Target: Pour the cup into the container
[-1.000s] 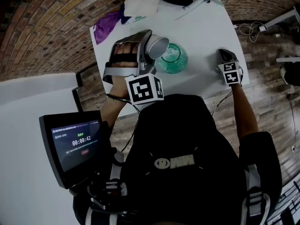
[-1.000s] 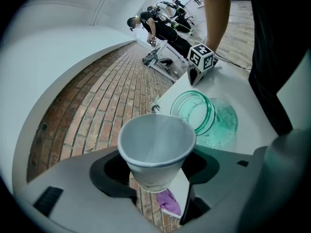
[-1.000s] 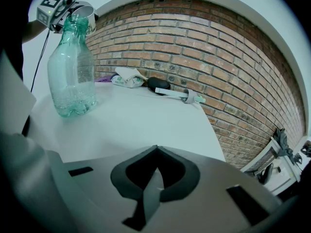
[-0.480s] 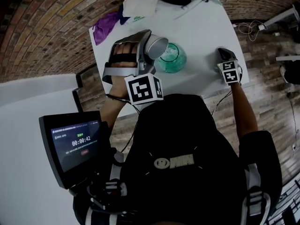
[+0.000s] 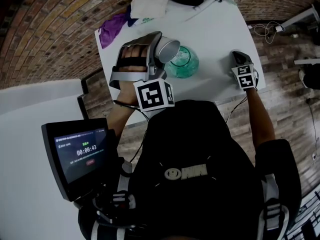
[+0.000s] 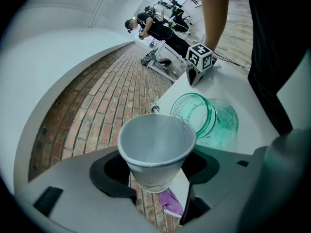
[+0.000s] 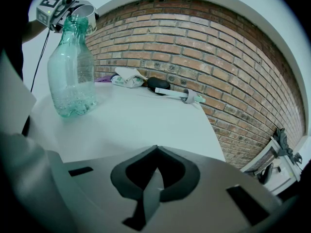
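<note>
While timer (image 5: 90, 150) reads 00:00:43; left gripper (image 6: 156, 178) clamps cup (image 6: 155, 144) over bottle (image 6: 214, 118); right gripper (image 7: 154, 178) closed

The only legible figures stood on the screen (image 5: 80, 151), below and left of the left gripper (image 5: 159, 51): a white timer reading 00:00:43. A green line above it and a red button under it were too small to read. The left cube (image 5: 154, 95), on that gripper, carried black-and-white square markers, coded patterns without letters; the right cube (image 5: 245, 77), on the right gripper (image 5: 238, 58), bore the same kind. A pale logo (image 5: 186, 173) on the person's dark chest gear, behind both grippers, showed a round mark and blocky letters that could not be made out. Green print on a white packet (image 5: 148, 6) beyond the left gripper was illegible.
</note>
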